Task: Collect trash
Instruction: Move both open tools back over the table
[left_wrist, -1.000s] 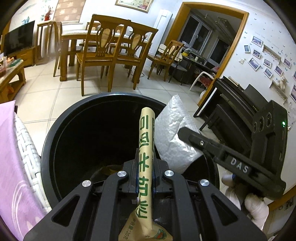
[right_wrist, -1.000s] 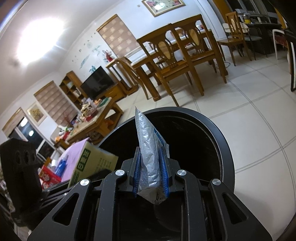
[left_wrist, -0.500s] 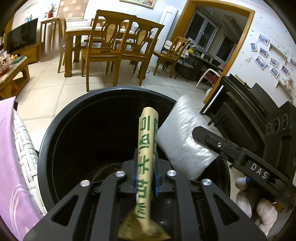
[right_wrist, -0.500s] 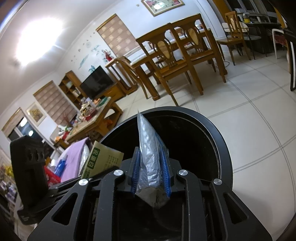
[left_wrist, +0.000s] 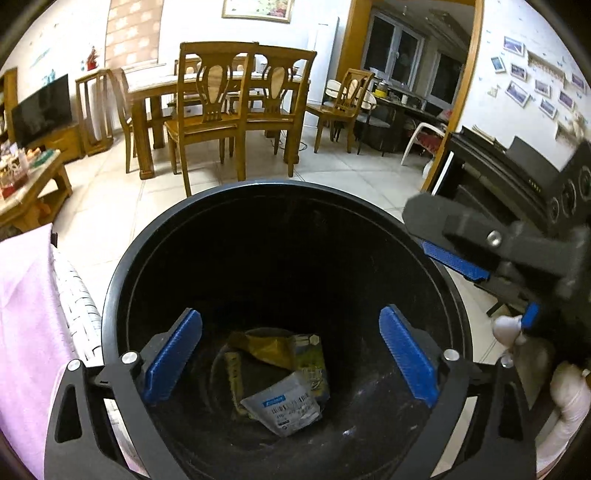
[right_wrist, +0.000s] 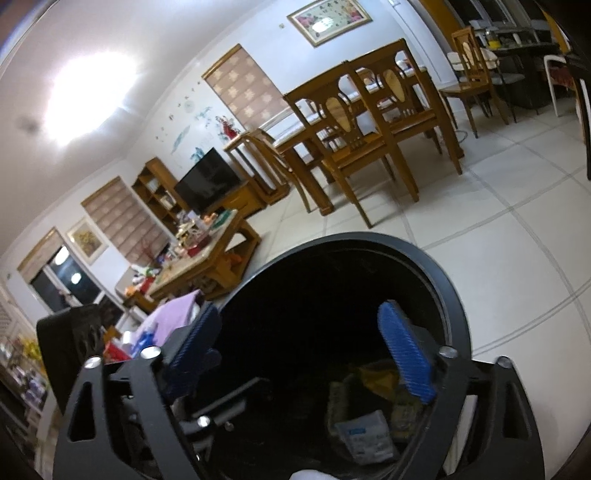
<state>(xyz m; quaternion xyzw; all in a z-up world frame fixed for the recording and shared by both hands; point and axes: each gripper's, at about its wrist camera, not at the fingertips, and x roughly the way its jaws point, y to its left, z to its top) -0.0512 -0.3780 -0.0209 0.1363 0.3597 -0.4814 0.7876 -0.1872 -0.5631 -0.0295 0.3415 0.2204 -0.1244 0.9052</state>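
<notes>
A black round bin (left_wrist: 122, 280) stands on the tiled floor, and both grippers hang over its mouth. My left gripper (left_wrist: 290, 314) has its blue pads far apart; the jaws are opening, with nothing between them. At the bin's bottom lie a yellow-green wrapper (left_wrist: 273, 347) and a white pouch with a blue label (left_wrist: 284, 406). My right gripper (right_wrist: 299, 308) is also opening and holds nothing. Below it the pouch (right_wrist: 365, 435) and the yellow wrapper (right_wrist: 376, 376) rest in the bin (right_wrist: 454, 306). One right finger (left_wrist: 454, 258) reaches over the rim from the right.
A purple cloth (left_wrist: 26, 314) over white wicker presses against the bin's left side. Wooden dining chairs (left_wrist: 221, 110) stand behind it, a cluttered coffee table (right_wrist: 207, 258) to the left, a dark piano (left_wrist: 498, 166) to the right. A white-gloved hand (left_wrist: 569, 391) holds the right gripper.
Both grippers went from shut to wide open. The green-lettered paper packet left the left jaws and the silver pouch left the right jaws; both now lie in the bin.
</notes>
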